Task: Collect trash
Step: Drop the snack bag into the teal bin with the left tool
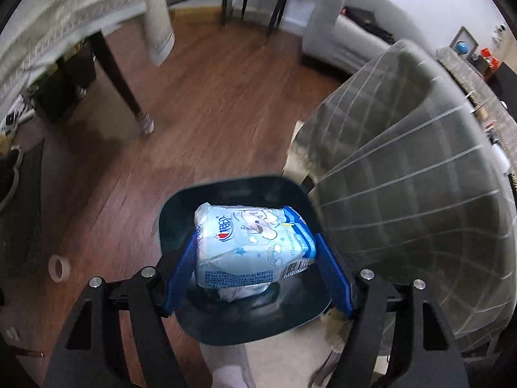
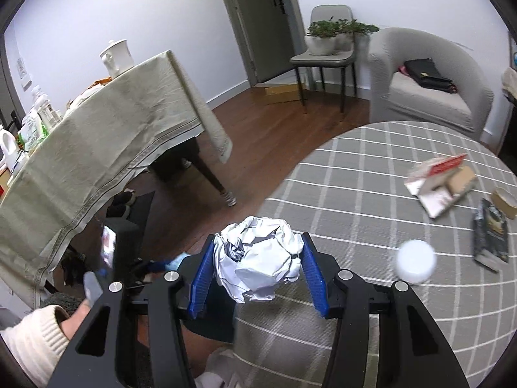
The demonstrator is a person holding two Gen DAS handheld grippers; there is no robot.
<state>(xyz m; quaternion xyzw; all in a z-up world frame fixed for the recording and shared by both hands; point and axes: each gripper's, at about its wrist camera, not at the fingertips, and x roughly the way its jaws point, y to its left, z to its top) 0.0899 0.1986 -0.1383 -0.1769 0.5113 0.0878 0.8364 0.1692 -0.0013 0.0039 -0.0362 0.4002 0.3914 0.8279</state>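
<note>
- Left wrist view: low in the frame, the left tool (image 1: pixel 257 252) grips a blue-and-white tissue pack (image 1: pixel 255 245) between its blue pads, directly over the dark bin (image 1: pixel 181 207) on the wooden floor.
- Judged step: dropping this piece. Next the jaws need to spread with the pack centred above the bin mouth.
- Right wrist view: lower centre, the right tool (image 2: pixel 257 268) clamps a crumpled paper ball (image 2: pixel 258 258) at the near edge of the checked worktop (image 2: pixel 355 177).
- Farther right on the worktop lie a torn red-and-white carton (image 2: pixel 439 184) and a white cap (image 2: pixel 415 260), likely later pickups.
</note>
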